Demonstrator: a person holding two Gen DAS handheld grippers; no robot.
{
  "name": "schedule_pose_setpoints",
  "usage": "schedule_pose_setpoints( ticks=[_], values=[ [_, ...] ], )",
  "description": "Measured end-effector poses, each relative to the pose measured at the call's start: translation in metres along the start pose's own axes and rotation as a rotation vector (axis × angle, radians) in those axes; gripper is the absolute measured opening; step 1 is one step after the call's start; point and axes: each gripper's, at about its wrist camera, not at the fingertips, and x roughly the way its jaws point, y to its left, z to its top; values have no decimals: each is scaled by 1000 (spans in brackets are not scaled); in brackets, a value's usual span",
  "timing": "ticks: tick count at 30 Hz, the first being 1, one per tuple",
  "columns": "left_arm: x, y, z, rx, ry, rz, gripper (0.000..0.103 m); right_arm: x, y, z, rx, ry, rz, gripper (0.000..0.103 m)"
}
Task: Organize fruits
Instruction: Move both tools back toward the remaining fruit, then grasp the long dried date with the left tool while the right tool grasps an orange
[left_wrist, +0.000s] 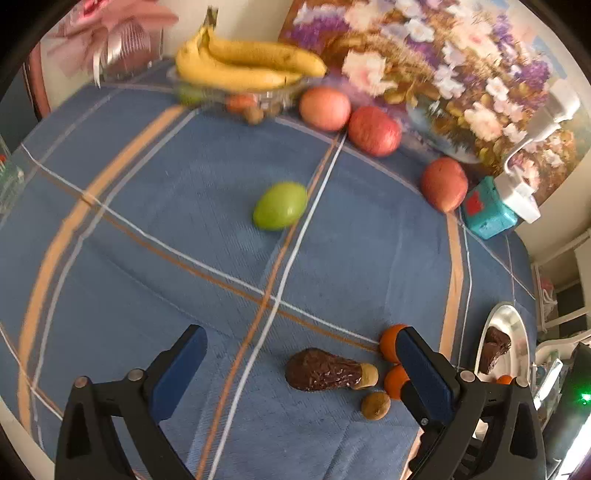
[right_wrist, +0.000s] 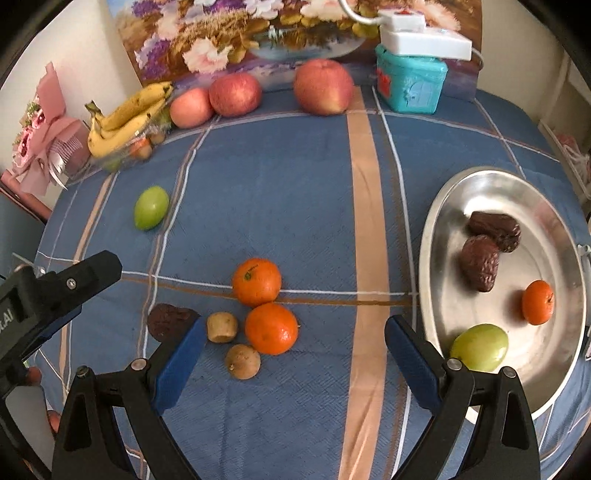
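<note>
My left gripper (left_wrist: 299, 343) is open low over the blue checked cloth. A brown date (left_wrist: 328, 371) lies between its fingers, nearer the right one. Two oranges (left_wrist: 390, 341) and a brown longan (left_wrist: 375, 405) lie beside that finger. My right gripper (right_wrist: 295, 332) is open too, with two oranges (right_wrist: 271, 328), a longan (right_wrist: 242, 361) and a small cut piece (right_wrist: 221, 326) in front of its gap. The steel plate (right_wrist: 428, 240) on the right holds two dates (right_wrist: 480, 266), a small orange (right_wrist: 538, 302) and a green fruit (right_wrist: 479, 347). Another green fruit (right_wrist: 150, 207) lies alone on the cloth.
Three red apples (right_wrist: 235, 94) line the back edge by a flower painting (right_wrist: 221, 37). Bananas (right_wrist: 125, 118) rest on a glass bowl at back left, next to a pink bouquet (right_wrist: 44, 129). A teal box (right_wrist: 410, 85) stands at back right. A left gripper finger (right_wrist: 92, 271) shows at the left.
</note>
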Motion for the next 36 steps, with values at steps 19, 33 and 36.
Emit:
schedule_pose_setpoints(
  ticks=[19, 33, 36],
  values=[
    [45, 3, -14, -69, 184, -80, 100, 38, 6, 1, -27, 55, -28, 97],
    [46, -6, -15, -85, 207, -124, 62, 32, 14, -2, -60, 28, 1, 69],
    [46, -5, -14, -81, 207, -120, 60, 33, 15, -3, -68, 33, 15, 63]
  ],
)
